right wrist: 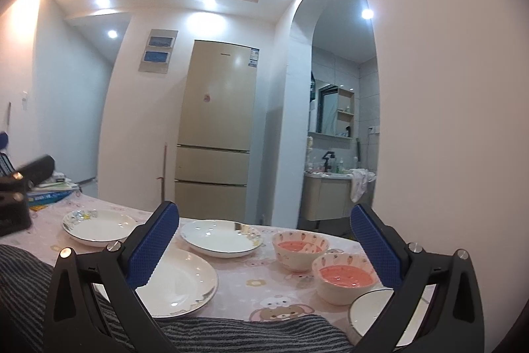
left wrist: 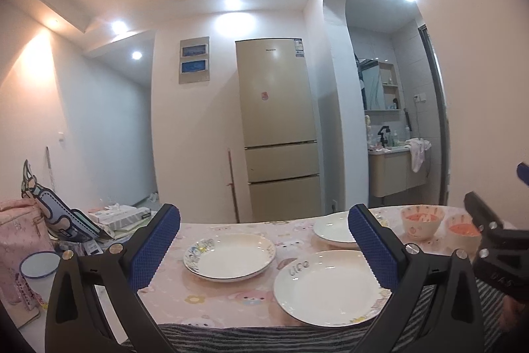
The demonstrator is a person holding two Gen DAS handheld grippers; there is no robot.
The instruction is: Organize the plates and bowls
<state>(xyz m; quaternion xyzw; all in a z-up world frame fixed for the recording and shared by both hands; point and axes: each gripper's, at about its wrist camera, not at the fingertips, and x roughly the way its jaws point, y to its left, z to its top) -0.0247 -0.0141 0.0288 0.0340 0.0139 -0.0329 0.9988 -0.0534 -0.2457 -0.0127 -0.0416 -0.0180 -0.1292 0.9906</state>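
Near plate: the white plate lettered "Lico" (left wrist: 327, 286) lies at the bench's (left wrist: 231, 296) front edge, close to the striped cloth (left wrist: 211, 333) below.
Stacked plates: two deep plates (left wrist: 231, 257) sit nested left of it, apart, with bare pink cloth between.
Far plate: a third white plate (right wrist: 221, 237) rests farther back, beside the bowls.
Bowls: two carrot-print bowls, one (right wrist: 300, 249) behind the other (right wrist: 345, 278), rims nearly touching.
Rimmed plate: a dark-rimmed plate (right wrist: 373, 313) lies at the front right edge, partly hidden.
Left hand-held gripper (left wrist: 264, 247): jaws wide apart, holding nothing, above the front edge.
Right hand-held gripper (right wrist: 264, 247): jaws wide apart, empty.
Left edge: a blue-rimmed dish (left wrist: 39, 265) and pink bag (left wrist: 20, 230) crowd it.
Beyond: a beige refrigerator (left wrist: 281, 134).
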